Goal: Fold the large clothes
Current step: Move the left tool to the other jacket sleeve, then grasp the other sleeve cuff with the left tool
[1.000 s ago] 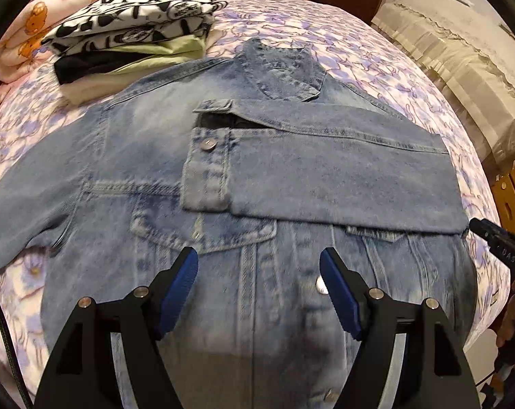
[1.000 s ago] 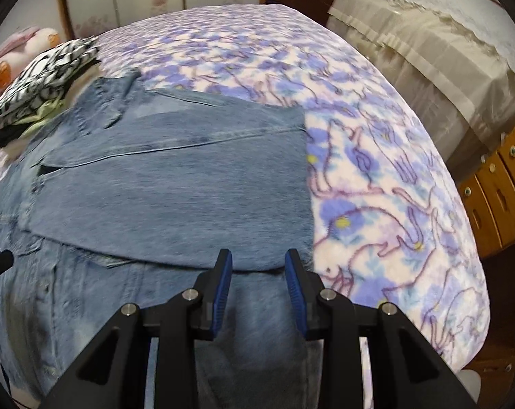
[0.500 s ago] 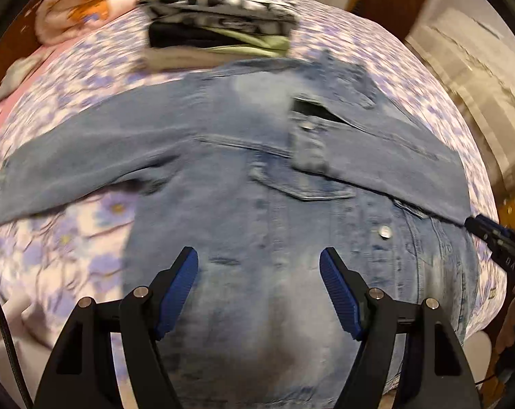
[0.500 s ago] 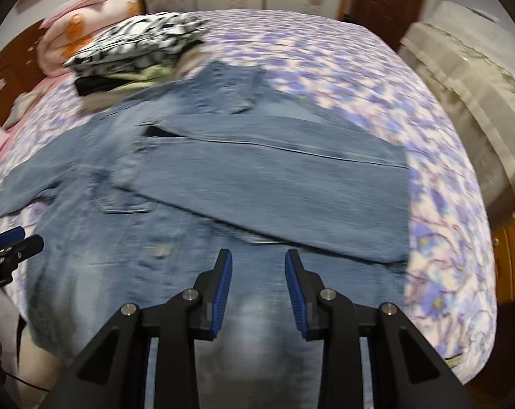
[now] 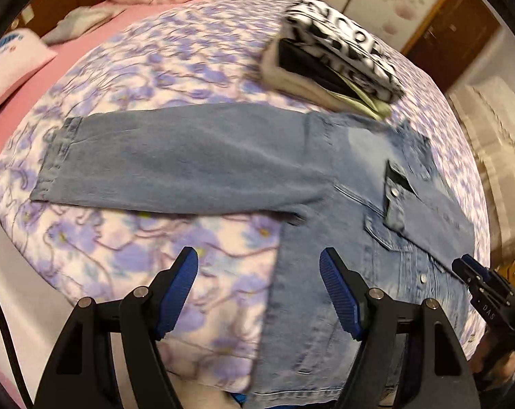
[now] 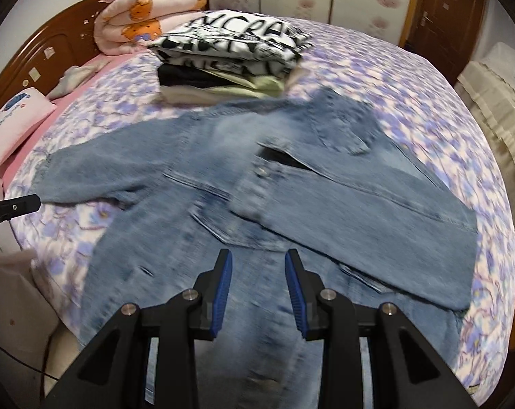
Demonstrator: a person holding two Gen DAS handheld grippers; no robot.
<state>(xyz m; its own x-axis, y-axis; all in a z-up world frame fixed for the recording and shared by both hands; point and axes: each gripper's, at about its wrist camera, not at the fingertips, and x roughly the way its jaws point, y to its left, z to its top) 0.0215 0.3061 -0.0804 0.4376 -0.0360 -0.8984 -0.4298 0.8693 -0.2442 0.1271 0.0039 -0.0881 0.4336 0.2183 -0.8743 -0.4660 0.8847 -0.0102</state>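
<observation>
While jaws gape – one denim jacket [image 6: 196,156] | one folded stack [image 6: 230,58]

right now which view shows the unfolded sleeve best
The left wrist view: the unfolded sleeve lies flat, cuff to shoulder, across the bedspread. The right wrist view shows it blurred and foreshortened at far left.

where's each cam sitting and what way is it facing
Left wrist: on the left gripper, angled down at the denim jacket and its spread sleeve; right gripper shows at the edge.
Right wrist: on the right gripper, facing the jacket's folded sleeve.
Shared: jacket, folded clothes stack, floral bedspread.
</observation>
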